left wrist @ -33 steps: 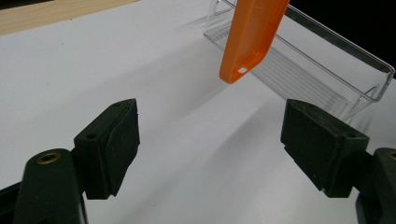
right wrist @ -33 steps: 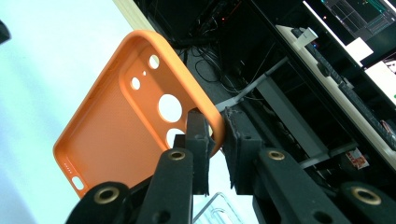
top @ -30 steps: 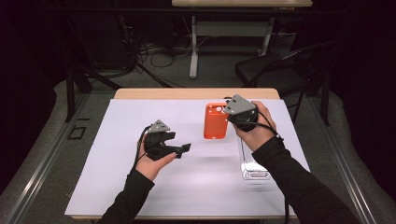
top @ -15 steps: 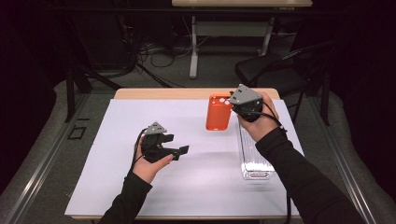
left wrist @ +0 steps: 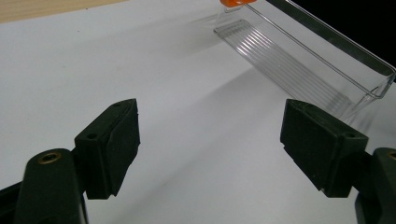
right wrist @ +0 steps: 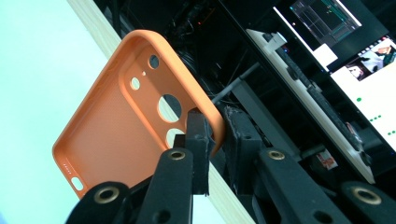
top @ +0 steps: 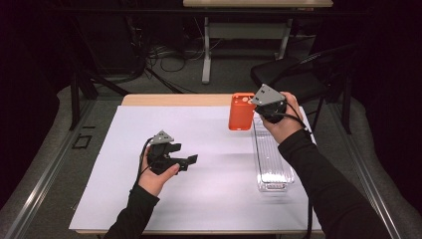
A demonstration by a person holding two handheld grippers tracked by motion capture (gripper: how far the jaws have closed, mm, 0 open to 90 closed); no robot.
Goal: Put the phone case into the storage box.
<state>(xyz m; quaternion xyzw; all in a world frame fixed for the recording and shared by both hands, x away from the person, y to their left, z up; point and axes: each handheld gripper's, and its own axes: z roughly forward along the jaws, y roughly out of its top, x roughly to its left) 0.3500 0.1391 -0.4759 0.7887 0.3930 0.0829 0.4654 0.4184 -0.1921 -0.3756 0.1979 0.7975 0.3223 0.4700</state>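
1. My left gripper [top: 186,160] is matte black, with two blocky jaws, each faced with a flat rubbery pad.
2. Brass-coloured screw sockets sit in the jaw arms.
3. A grey three-cornered plate tops each tool.
4. My right gripper [top: 256,110] is the same black build.
5. A thin black cable trails from each.
6. I wear long black sleeves.

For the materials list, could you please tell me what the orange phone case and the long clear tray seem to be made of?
The orange phone case looks like soft matte silicone or rubbery plastic: finely stippled inside, rounded rim, no glare; the right gripper pinches its edge. The clear tray looks like rigid glossy transparent plastic, perhaps acrylic: see-through walls, ribbed floor, bright highlights.
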